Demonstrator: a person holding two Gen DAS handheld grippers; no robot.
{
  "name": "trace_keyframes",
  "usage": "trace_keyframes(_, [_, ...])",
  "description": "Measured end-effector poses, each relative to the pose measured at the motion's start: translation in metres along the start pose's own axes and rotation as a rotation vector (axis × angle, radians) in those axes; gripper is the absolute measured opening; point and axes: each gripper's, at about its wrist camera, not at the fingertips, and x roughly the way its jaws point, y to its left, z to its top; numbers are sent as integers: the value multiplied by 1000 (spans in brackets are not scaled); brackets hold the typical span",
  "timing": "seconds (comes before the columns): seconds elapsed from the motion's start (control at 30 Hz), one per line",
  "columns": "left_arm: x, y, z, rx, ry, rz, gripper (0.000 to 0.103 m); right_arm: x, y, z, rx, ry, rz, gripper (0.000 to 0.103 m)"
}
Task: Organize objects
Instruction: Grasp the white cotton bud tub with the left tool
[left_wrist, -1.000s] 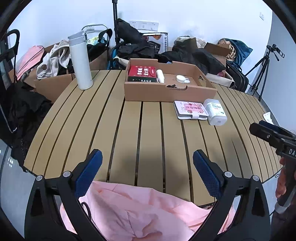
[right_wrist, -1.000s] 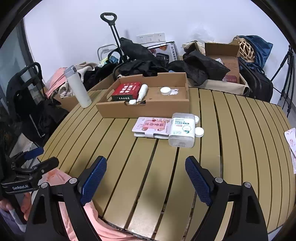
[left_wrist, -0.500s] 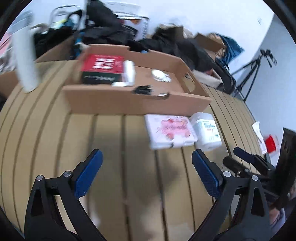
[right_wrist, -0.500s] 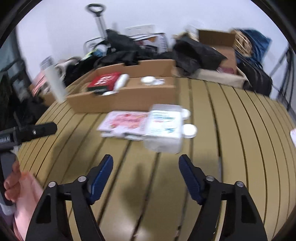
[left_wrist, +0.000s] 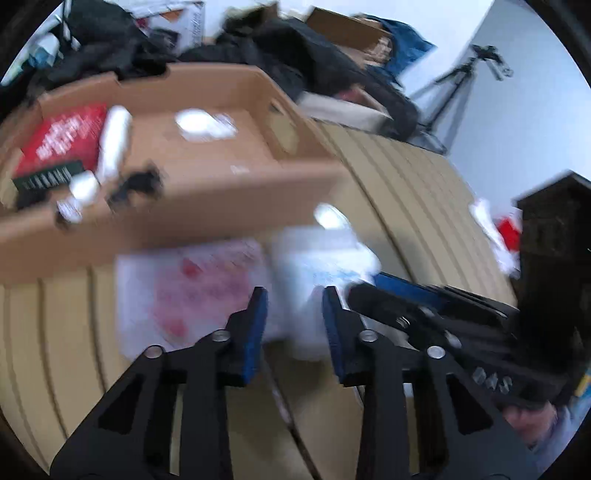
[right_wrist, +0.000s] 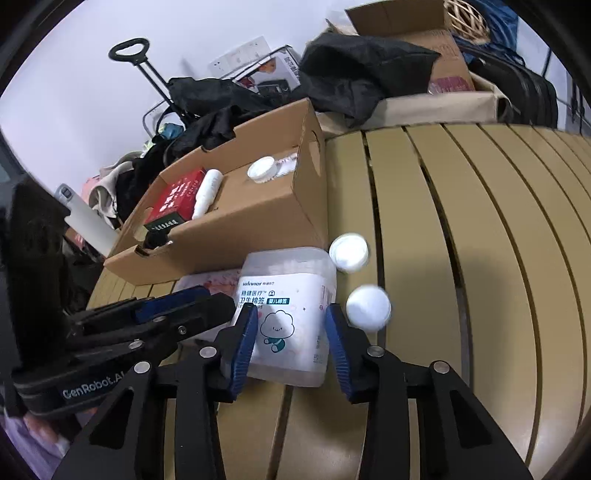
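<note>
The right claw (right_wrist: 290, 345) straddles the white cotton-swab tub (right_wrist: 290, 314), one blue pad on each side wall; the pads appear to touch or nearly touch the plastic, but whether they press it firmly cannot be told. The tub lies on the slatted surface (right_wrist: 480, 258), directly in front of the cardboard box (right_wrist: 236, 218) and just beside the pink flat pack (right_wrist: 207, 280). Gripping across the tub's narrower width suits the claw's span and leaves the top free for a lift into the box. The left claw (left_wrist: 293, 328) is narrowed, its fingers close together but with a gap between them; the left wrist view is motion-blurred, and what lies in that gap, the edge of the pink flat pack (left_wrist: 192, 291) or the tub (left_wrist: 317, 258), cannot be resolved. The box already holds a red carton (right_wrist: 177, 195), a white tube (right_wrist: 207, 192) and a round white lid (right_wrist: 262, 170), which suggests it is the collecting container. Two small round white caps (right_wrist: 349, 253) sit loose on the surface just right of the tub, the nearer one close to the right claw's outer finger; a sideways sweep could knock it. The tub is probably light and smooth-walled, so it could slip under a loose grip.
</note>
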Motion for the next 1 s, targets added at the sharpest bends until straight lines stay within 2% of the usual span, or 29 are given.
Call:
trace_keyframes(0.17, [-43,-7,-60,20,-13,17,24,-23,16,-56,13,63,69,33])
trace_keyframes(0.2, [-50,-4,-65,12,-27,48,30,-27,21,-66,14,76,93,33])
trace_keyframes(0.23, [-61,3,-72,-10,-53,118,37,-29,32,-79,9,111,171,33])
trace_keyframes(0.27, [-74,14,-78,-57,-95,219,38,-30,42,-87,-10,132,228,33])
trace_keyframes(0.3, [-81,21,-82,-93,-110,264,38,-34,51,-91,-37,133,237,33])
trace_keyframes(0.33, [-93,34,-86,-167,-116,294,38,-43,65,-95,-95,106,203,34])
trace_keyframes(0.37, [-102,41,-90,-214,-121,278,38,-50,72,-95,-135,75,174,34])
trace_keyframes(0.4, [-114,46,-95,-261,-139,230,40,-59,77,-93,-173,35,144,34])
trace_keyframes(0.47, [-127,45,-103,-286,-159,171,48,-68,78,-85,-192,-15,114,35])
trace_keyframes(0.5, [-129,41,-105,-286,-158,150,56,-69,76,-81,-195,-32,97,42])
trace_keyframes(0.53, [-127,33,-104,-274,-153,119,62,-66,74,-76,-201,-41,80,63])
trace_keyframes(0.6, [-119,23,-104,-250,-137,88,63,-55,67,-62,-211,-60,46,86])
trace_keyframes(0.7, [-101,3,-105,-215,-110,86,63,-33,55,-46,-192,-50,47,86])
trace_keyframes(0.8, [-89,-1,-107,-220,-86,63,63,-3,36,-38,-127,48,52,84])
trace_keyframes(0.87, [-88,4,-109,-231,-80,80,63,2,32,-44,-91,70,75,67])
trace_keyframes(0.93, [-88,14,-111,-261,-83,66,62,-2,35,-55,-51,73,127,48])
trace_keyframes(1.0, [-86,22,-113,-292,-74,56,61,-5,44,-64,-57,76,126,46])
